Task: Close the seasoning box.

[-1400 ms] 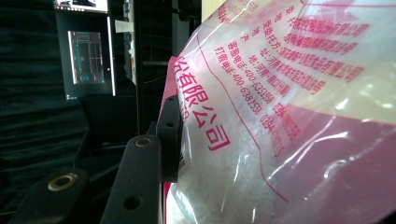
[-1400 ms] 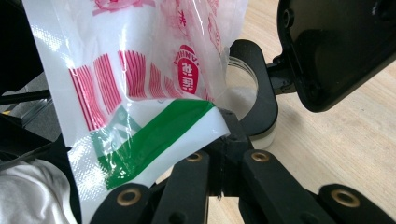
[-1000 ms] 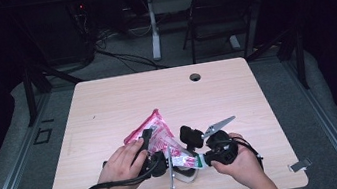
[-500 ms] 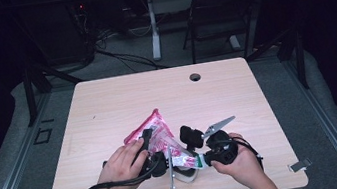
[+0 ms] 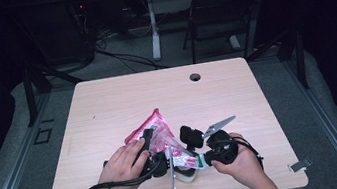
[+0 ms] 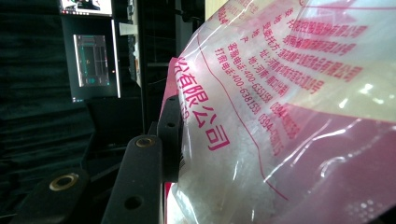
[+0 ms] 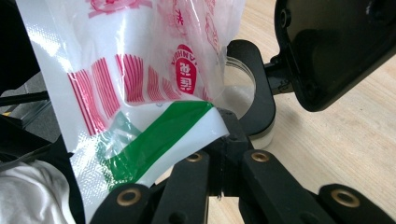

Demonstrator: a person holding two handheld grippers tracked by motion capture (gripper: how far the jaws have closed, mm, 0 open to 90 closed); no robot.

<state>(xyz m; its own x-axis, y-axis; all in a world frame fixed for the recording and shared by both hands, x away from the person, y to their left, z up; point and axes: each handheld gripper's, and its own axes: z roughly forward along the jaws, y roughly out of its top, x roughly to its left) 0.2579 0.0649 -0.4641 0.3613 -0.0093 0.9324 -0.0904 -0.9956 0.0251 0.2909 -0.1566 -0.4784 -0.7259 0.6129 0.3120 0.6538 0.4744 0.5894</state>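
Note:
A clear plastic bag (image 5: 155, 126) with pink edges and red print lies at the table's near middle, held between both hands. My left gripper (image 5: 155, 145) is shut on the bag's body. In the left gripper view one black finger (image 6: 169, 135) presses the bag (image 6: 289, 116), and the film hides the other finger. My right gripper (image 7: 220, 125) is shut on the bag's green-and-white corner (image 7: 159, 140). In the high view the right gripper (image 5: 201, 160) sits left of the person's right hand (image 5: 240, 163).
A black-rimmed clear round thing (image 7: 254, 100) lies on the table just past the right jaws, with a black block (image 7: 336, 46) beside it. The wooden table (image 5: 122, 101) has a cable hole (image 5: 195, 77) at its far side. A chair (image 5: 224, 10) stands beyond.

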